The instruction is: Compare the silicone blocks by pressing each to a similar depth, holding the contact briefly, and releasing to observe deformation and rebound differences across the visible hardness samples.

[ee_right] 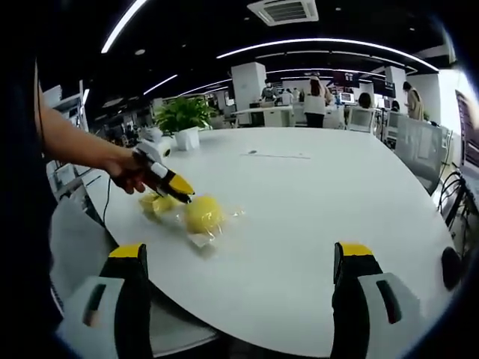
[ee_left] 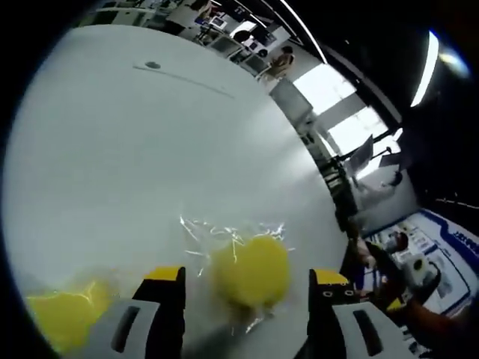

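With your left gripper (ee_left: pixel 247 288) spread around the yellow silicone block (ee_left: pixel 252 271) (soft, in slippery plastic wrap) on the tabletop (ee_left: pixel 150 164), press its top centre; right gripper (ee_right: pixel 239 258) hangs open.

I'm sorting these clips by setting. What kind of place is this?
Most likely an open-plan office: a large white oval table stands in front, people sit at desks with monitors at the back, and long strip lights and a ceiling air vent hang overhead.
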### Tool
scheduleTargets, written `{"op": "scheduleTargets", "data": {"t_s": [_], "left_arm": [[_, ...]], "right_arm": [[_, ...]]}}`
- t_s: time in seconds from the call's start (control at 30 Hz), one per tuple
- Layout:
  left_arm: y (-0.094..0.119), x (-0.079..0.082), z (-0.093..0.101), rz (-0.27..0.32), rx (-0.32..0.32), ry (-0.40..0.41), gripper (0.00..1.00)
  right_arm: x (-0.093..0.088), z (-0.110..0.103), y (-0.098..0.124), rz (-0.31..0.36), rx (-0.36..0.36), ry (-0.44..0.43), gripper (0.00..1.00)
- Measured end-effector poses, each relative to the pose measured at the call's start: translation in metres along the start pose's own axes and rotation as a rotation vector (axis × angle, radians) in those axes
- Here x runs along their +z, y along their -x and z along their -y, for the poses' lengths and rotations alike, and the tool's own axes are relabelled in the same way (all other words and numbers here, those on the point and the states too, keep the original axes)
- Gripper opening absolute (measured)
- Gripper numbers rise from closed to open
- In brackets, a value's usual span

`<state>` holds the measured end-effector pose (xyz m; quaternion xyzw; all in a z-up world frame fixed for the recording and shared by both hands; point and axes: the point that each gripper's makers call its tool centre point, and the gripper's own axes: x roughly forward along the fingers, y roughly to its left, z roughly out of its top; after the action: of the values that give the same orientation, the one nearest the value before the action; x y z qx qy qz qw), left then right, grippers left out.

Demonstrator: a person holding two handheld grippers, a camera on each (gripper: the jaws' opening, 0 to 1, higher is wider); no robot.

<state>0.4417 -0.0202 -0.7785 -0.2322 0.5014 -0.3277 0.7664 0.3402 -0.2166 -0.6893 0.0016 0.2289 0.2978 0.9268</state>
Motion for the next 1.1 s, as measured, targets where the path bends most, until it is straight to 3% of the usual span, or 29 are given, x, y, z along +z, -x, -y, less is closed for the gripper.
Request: {"op": "scheduleTargets", "data": {"t_s": [0.17,0.27,0.4,0.53,0.6,0.87,1.1], "left_arm": [[-0.005,0.006,0.001,0.023,0.009,-0.005,0.62],[-0.007,0.006,-0.001,0.023,0.043,-0.01,0.56],[-0.008,0.004,-0.009,0.017,0.111,-0.08,0.46],[-0.008,0.006,-0.007,0.018,0.1,-0.063,0.45],[-0.007,0.003,-0.012,-0.002,0.125,-0.093,0.42],[-0.013,-0.002,-0.008,-0.026,0.101,-0.067,0.36],[-0.013,-0.012,0.0,-0.075,0.039,0.023,0.13]], "right_arm": [[-0.002,-0.002,0.001,-0.002,-0.003,-0.007,0.97],[-0.003,-0.004,0.0,-0.006,0.0,-0.006,0.97],[-0.003,-0.005,0.0,-0.005,0.001,-0.01,0.97],[-0.005,-0.005,0.001,-0.009,0.0,-0.011,0.97],[-0.007,-0.005,0.002,-0.013,0.0,-0.014,0.97],[-0.007,-0.005,0.0,-0.018,0.002,-0.018,0.97],[-0.005,-0.004,0.0,-0.02,0.004,-0.011,0.97]]}}
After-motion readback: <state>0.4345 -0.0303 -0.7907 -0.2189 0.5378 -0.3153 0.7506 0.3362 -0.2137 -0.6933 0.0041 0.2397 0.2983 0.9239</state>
